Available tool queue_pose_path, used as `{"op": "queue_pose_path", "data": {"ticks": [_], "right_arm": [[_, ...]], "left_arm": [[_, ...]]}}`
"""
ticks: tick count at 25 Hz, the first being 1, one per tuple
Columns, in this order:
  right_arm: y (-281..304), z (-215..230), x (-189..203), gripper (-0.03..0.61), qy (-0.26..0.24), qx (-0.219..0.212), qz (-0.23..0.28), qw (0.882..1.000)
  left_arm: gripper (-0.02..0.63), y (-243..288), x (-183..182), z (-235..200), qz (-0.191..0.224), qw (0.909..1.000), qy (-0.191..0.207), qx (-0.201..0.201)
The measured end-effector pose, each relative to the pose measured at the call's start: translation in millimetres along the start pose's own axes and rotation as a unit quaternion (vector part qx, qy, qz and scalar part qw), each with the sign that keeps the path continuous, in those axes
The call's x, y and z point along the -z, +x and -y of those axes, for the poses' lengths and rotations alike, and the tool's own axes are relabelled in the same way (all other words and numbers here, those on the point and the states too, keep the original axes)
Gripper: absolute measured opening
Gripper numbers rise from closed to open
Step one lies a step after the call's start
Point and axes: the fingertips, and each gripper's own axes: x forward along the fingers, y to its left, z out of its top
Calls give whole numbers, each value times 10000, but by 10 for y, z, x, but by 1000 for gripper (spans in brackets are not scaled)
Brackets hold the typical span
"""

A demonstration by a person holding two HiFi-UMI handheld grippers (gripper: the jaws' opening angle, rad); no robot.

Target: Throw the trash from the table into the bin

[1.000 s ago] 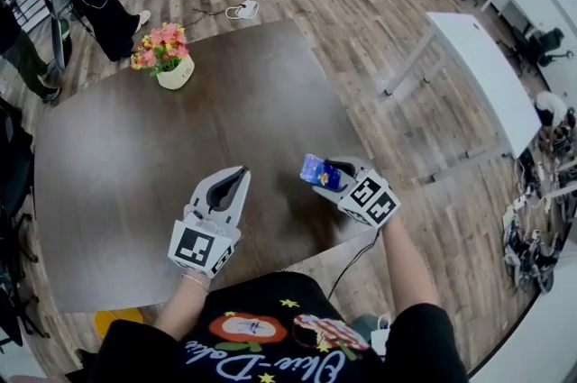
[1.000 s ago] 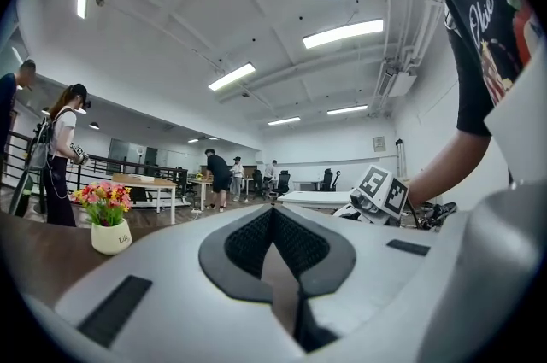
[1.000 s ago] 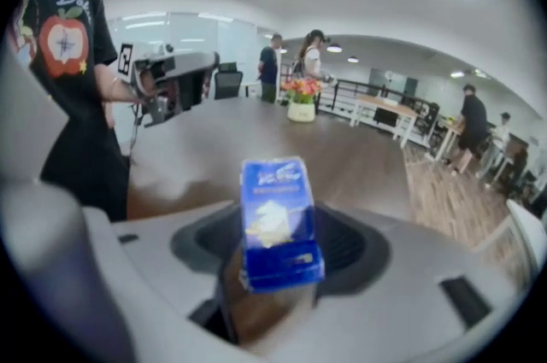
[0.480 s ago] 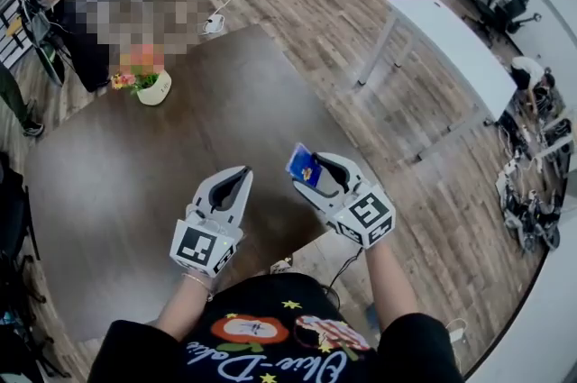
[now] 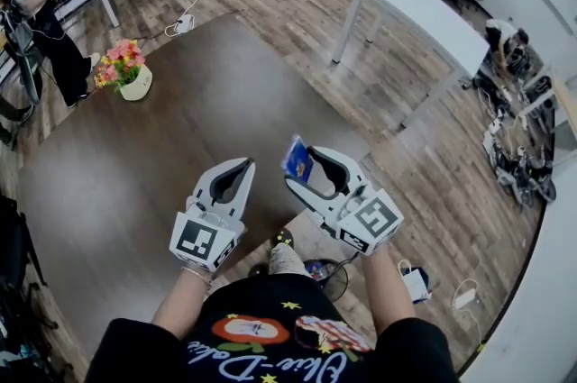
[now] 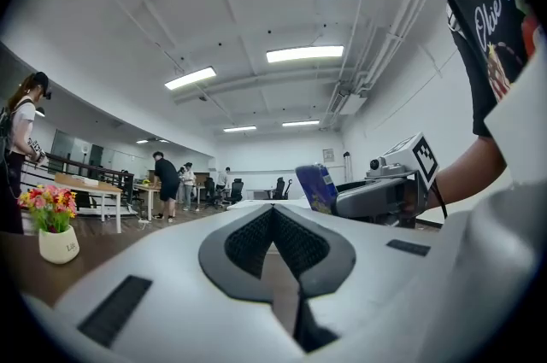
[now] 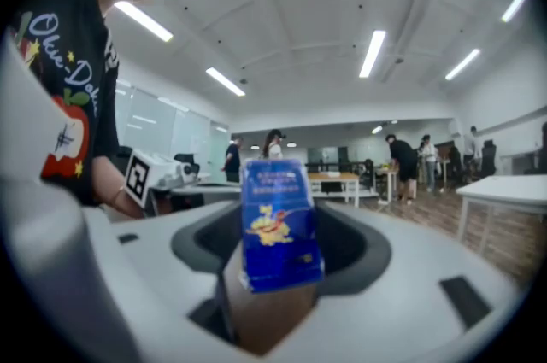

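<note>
A small blue drink carton (image 5: pixel 296 159) stands upright between the jaws of my right gripper (image 5: pixel 305 165), which is shut on it and held level over the near corner of the dark brown table (image 5: pixel 162 147). The right gripper view shows the carton (image 7: pixel 278 225) clamped by its lower part, its printed face towards the camera. My left gripper (image 5: pixel 242 169) is beside it on the left, fingertips together and nothing held. From the left gripper view, its tips (image 6: pixel 273 212) meet, and the carton (image 6: pixel 316 186) shows to the right.
A pot of pink flowers (image 5: pixel 123 70) stands at the table's far left. A white table (image 5: pixel 424 12) is off to the right on the wood floor. By my feet lies a dark round object (image 5: pixel 323 271) with cables. People stand at the room's far side.
The right gripper has risen and turned, carrying the carton up off the table. The left gripper shifted slightly. The view swung, so the flowers now sit further left.
</note>
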Motion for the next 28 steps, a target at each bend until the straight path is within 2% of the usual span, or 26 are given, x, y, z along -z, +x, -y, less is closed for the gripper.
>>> {"op": "queue_pose_path", "data": {"ticks": [11,19,23,28], "right_arm": [[-694,-324,-71,271,202,681,368,9968],[-1327,-404,-120,270,183,1250,574,9903],[-1788,-527,-206,270,163,1590,701,9846],[-2493,-659,-215,270,100,2029,697,9767]], "left_arm": [[6,-34,-14,649,30,9975,-68,702],[8,19,17,1098,-4,9953,-99,961],[6,91,-75,1544,91,9925,-142,1210],[6,114,-199,2370,224,9849,-169,1706]]}}
